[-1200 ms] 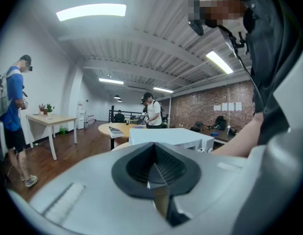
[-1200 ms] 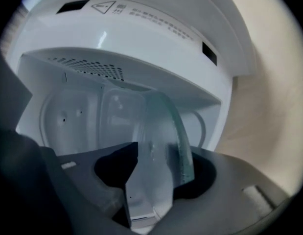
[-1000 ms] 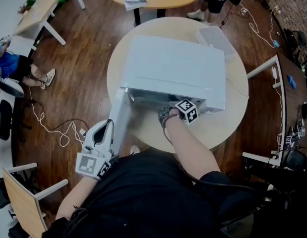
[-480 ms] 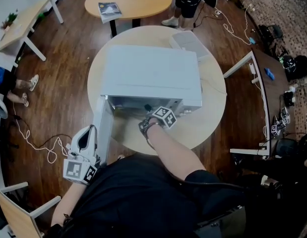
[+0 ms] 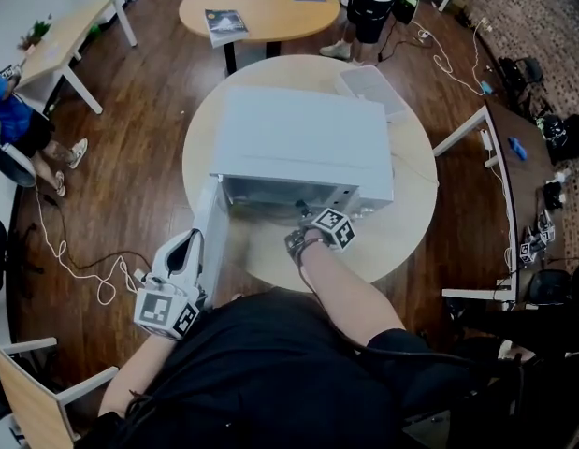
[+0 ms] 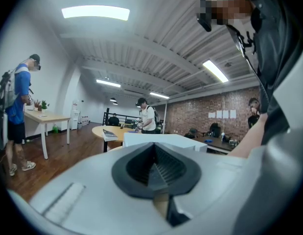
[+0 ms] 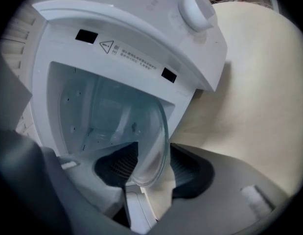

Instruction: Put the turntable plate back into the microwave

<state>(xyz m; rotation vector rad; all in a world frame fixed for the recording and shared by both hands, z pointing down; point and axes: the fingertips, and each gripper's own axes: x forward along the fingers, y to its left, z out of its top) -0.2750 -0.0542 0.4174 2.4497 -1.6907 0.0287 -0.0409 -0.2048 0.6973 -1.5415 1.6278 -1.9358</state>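
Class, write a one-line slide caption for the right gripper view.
Right gripper holds the glass turntable plate in front of the open microwave.

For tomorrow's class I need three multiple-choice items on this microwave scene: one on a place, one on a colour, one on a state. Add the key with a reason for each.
1. Where does the microwave stand?
A. on the floor
B. on the round table
C. on a chair

2. What colour is the microwave's casing?
A. black
B. red
C. white

3. In what state are the right tongs?
A. open and empty
B. shut on the glass turntable plate
C. shut on a cable

Key:
1 B: the head view shows it resting on the pale round tabletop.
2 C: its top and front panel are white in both the head view and the right gripper view.
3 B: the right gripper view shows the plate held on edge between the two pads, in front of the open cavity.
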